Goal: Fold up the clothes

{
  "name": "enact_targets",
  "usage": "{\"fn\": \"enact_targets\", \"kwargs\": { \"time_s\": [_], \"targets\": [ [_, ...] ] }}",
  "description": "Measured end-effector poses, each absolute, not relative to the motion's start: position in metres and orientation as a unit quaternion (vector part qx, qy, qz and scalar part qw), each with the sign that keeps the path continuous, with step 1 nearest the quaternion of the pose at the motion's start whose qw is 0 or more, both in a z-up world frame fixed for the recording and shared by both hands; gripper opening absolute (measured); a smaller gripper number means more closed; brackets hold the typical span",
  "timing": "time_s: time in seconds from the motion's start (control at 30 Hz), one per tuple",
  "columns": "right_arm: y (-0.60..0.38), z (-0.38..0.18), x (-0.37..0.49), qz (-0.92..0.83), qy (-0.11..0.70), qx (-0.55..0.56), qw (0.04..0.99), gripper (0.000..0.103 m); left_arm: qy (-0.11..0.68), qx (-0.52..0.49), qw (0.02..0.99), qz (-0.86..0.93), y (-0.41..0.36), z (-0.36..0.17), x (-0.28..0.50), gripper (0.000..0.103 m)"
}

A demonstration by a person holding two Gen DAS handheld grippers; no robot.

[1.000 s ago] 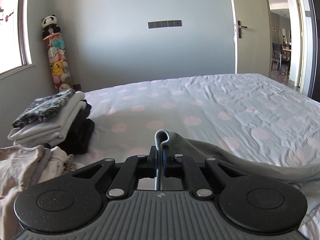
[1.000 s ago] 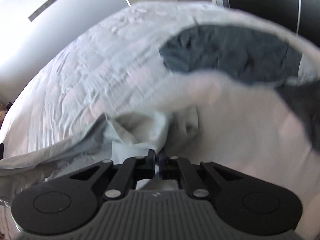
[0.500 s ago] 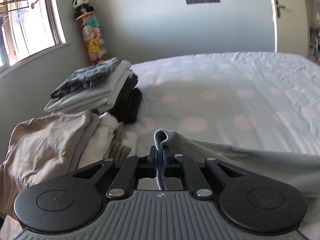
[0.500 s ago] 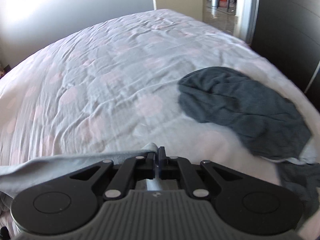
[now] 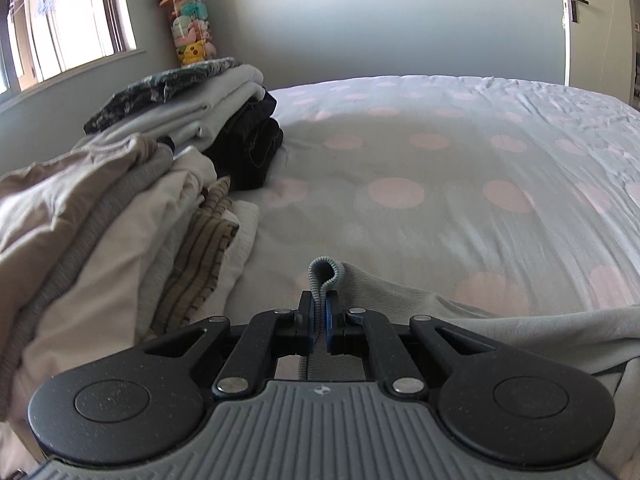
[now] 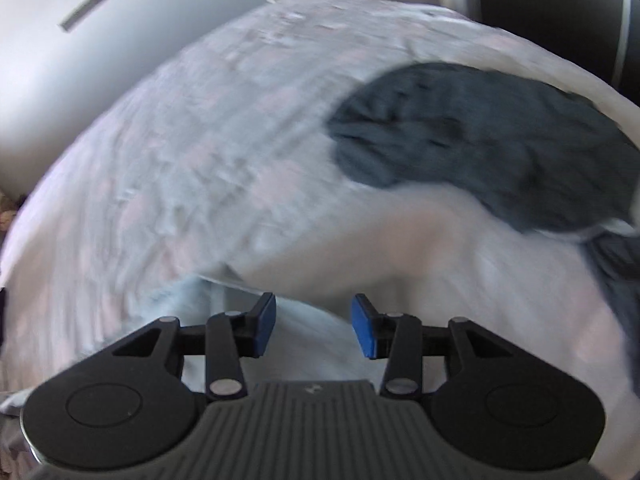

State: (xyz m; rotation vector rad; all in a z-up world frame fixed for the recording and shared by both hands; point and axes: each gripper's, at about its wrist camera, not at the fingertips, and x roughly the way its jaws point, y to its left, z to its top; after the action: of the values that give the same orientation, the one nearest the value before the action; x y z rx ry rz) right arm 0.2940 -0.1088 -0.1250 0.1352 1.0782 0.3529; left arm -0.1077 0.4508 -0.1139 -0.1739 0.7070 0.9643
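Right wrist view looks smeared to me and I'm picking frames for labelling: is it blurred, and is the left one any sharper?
Right wrist view: motion-blurred bedsheet and dark garment, though the open right gripper stays crisp. Left wrist view: sharp, window daylight, fisheye-curved walls, left gripper shut on the grey garment.

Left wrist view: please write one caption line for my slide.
Left gripper shut on the ribbed hem of a grey garment, beside stacked folded clothes on a dotted bedsheet.
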Motion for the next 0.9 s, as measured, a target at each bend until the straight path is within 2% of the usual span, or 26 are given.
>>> {"fn": "enact_targets", "kwargs": {
  "time_s": [0.2, 0.3, 0.37, 0.4, 0.6, 0.9],
  "targets": [
    [-0.139, -0.129, 0.289, 0.123, 0.516, 0.086, 0.843, 0.050, 0.320, -0.107, 0.827, 0.450, 0.456, -0.117, -0.117, 0.006],
    [-0.142, -0.126, 0.286, 0.115, 0.506, 0.097, 0.849, 0.049, 0.317, -0.114, 0.827, 0.450, 0.455, -0.118, -0.121, 0.006],
    [-0.144, -0.124, 0.285, 0.110, 0.499, 0.104, 0.853, 0.021, 0.314, -0.112, 0.828, 0.450, 0.454, -0.117, -0.122, 0.006],
    [-0.145, -0.123, 0.284, 0.107, 0.495, 0.107, 0.855, 0.011, 0.313, -0.110, 0.829, 0.450, 0.453, -0.115, -0.122, 0.006],
    [-0.151, -0.118, 0.279, 0.091, 0.473, 0.128, 0.867, 0.009, 0.294, -0.101, 0.835, 0.454, 0.449, -0.097, -0.126, 0.006],
    [-0.176, -0.018, 0.296, 0.067, 0.357, 0.050, 0.930, 0.008, 0.260, -0.076, 0.859, 0.435, 0.445, -0.031, -0.137, 0.006]
  ]
}}
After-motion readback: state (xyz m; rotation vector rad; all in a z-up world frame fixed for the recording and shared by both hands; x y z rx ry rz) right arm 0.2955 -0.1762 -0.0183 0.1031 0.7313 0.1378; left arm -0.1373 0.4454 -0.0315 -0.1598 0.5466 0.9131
